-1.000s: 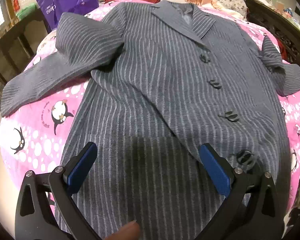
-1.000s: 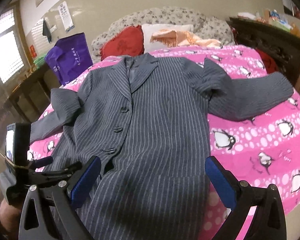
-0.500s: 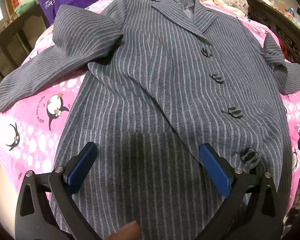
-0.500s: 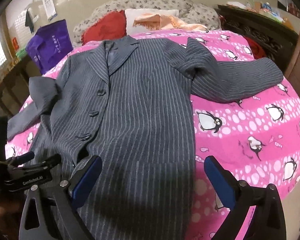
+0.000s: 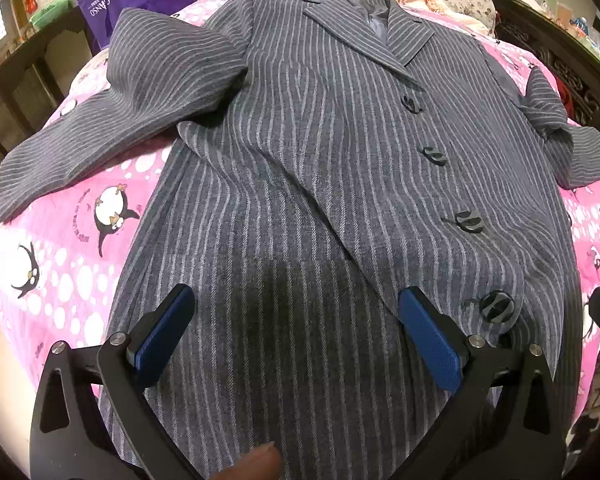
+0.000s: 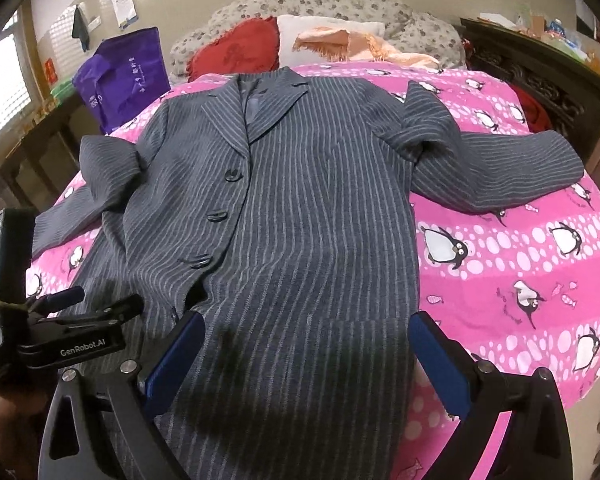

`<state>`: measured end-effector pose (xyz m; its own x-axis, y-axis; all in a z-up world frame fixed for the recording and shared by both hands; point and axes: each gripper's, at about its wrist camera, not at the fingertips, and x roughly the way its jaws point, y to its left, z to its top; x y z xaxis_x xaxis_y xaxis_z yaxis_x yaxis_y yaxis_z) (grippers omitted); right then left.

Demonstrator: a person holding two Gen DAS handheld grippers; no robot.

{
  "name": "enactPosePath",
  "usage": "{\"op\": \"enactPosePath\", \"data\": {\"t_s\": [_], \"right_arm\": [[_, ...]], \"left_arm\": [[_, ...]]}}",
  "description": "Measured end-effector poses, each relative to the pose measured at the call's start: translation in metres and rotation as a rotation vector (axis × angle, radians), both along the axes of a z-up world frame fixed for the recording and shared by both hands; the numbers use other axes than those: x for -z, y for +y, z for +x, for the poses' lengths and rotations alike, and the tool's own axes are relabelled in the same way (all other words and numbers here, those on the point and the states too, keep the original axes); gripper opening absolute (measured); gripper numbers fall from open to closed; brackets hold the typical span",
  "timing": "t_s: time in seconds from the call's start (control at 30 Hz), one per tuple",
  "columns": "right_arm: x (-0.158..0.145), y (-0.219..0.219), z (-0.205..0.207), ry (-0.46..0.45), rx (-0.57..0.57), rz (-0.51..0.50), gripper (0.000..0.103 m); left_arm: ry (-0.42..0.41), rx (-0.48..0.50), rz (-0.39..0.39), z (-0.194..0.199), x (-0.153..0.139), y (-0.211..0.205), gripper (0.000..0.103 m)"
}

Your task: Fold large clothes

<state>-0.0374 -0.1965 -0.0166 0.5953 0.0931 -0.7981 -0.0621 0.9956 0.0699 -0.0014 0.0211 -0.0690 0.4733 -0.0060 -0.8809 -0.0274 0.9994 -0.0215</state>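
A big grey striped coat (image 5: 300,160) lies flat on a bed, front side up, on a pink blanket (image 6: 520,272) with penguins on it. The collar is at the far end, near the pillows. The bottom of the coat is close to both cameras. Four dark buttons run down the front; the lowest button (image 5: 496,306) sits near the right finger of the left tool.

The left tool (image 5: 296,340) hangs just above the lower part of the coat. Its two blue fingers (image 5: 162,336) are spread wide apart and hold nothing. A fingertip (image 5: 256,462) shows at the bottom edge of this view.

The right tool (image 6: 304,360) is over the bottom part of the coat too, more to the right side. Its blue fingers (image 6: 440,364) are also wide apart and grip nothing. In the right wrist view, the left tool's black body (image 6: 60,344) shows at the left, with a hand (image 6: 4,420) under it.

One sleeve (image 5: 100,136) bends out to the left onto the blanket. The other sleeve (image 6: 500,168) lies out to the right, with its end near the edge of the bed.

At the head of the bed are a red pillow (image 6: 236,52), a white pillow (image 6: 300,36) and an orange cloth (image 6: 352,44). A purple bag (image 6: 120,76) stands to the left of the bed. Dark wooden furniture (image 6: 540,68) stands to the right.
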Motion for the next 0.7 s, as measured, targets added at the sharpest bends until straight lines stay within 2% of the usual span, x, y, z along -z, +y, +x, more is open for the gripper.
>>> {"op": "enactPosePath", "data": {"t_s": [0.27,0.7], "right_arm": [[-0.003,-0.004,-0.003,-0.018,0.017,0.027,0.101],[-0.008,-0.004,-0.011,-0.023,0.024,0.011,0.101]], "left_arm": [[-0.006,-0.005,-0.001,-0.002,-0.002,0.001,0.103],[-0.025,-0.01,-0.003,-0.009,-0.009,0.005,0.103]]}}
